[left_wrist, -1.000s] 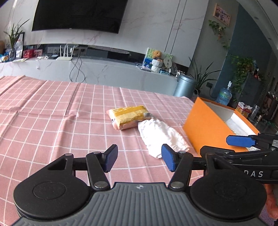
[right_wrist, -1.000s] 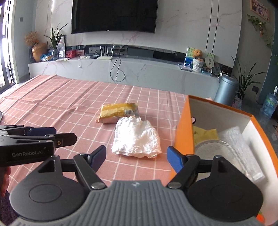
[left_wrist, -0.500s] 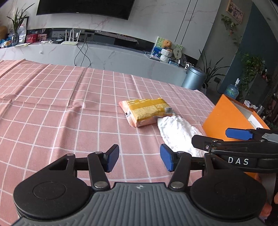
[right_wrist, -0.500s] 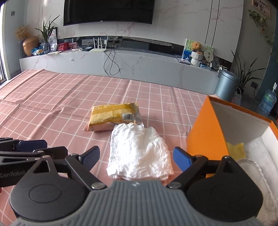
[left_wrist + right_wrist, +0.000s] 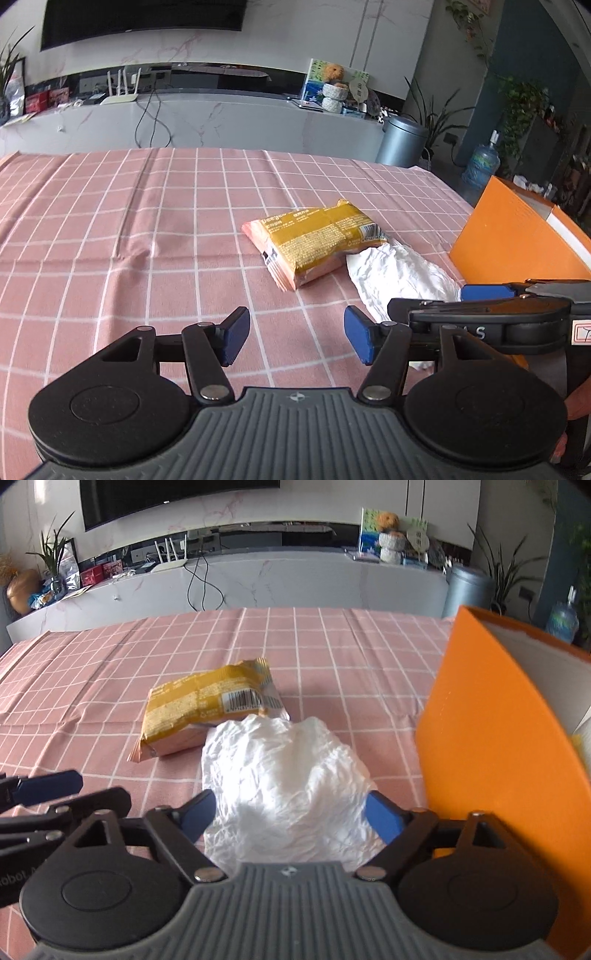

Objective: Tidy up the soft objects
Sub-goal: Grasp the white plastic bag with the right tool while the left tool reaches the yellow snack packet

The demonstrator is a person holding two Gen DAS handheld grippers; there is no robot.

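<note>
White crumpled cloth [image 5: 284, 775]: lies on the pink checked worktop [image 5: 129, 229], between the yellow snack packet [image 5: 207, 709] and the orange box [image 5: 491, 738], touching the packet's near corner.
Deciding relation: the cloth sits straight ahead of the right gripper [image 5: 291, 814], its near end already between the two blue pads; its long axis runs along the gripper's line of sight, away toward the packet.
Right gripper: fingers spread wide, one on each side of the cloth, not yet pinching it.
Left gripper [image 5: 297, 338]: fingers apart, holding nothing, over bare worktop; the cloth [image 5: 399, 273] lies off to its right and ahead.
Nearer hand: the right one, clearly.
Orange box: just right of the cloth, open side up; its contents barely show.
Likely next move: closing the right gripper on the cloth's near end, then lifting it toward the box.
Risk: loose folds may trail and drag the packet.
</note>
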